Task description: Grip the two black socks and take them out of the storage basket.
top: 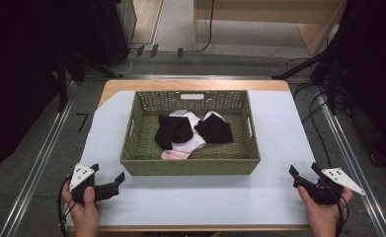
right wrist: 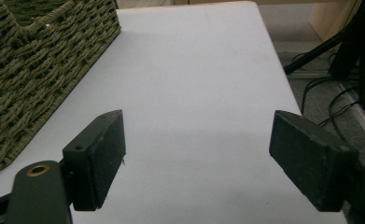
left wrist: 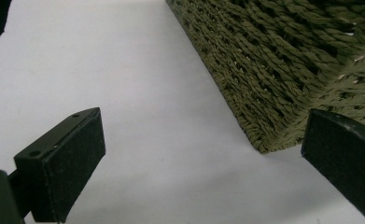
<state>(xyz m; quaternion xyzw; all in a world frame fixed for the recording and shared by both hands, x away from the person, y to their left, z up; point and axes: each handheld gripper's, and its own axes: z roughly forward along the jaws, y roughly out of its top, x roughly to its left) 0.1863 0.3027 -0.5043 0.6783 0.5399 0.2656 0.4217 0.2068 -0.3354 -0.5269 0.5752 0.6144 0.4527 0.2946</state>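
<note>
From the high view, a green woven basket (top: 190, 160) sits mid-desk (top: 279, 128) on the white cover, holding a loose heap of socks: black socks (top: 173, 131) lie over white socks (top: 193, 143) and a pale pink sock (top: 174, 154), so how many there are is hard to tell. The left hand (top: 84, 207) comes in at the bottom left corner, its left claw (top: 107, 174) angled toward the basket's near left corner, jaws wide apart and empty. The right hand (top: 324, 215) enters at the bottom right, its right claw (top: 304, 170) pointing forward beside the basket, jaws likewise spread with nothing between them. In the left claw view, the two black jaws stand far apart over bare white cover, the basket's near corner (left wrist: 273, 88) close ahead and cut off by the frame. In the right claw view, the jaws gape over empty cover, the basket's side wall (right wrist: 40, 79) at left, partly cropped, and dark stands and cables (right wrist: 325, 88) beyond the desk edge.
</note>
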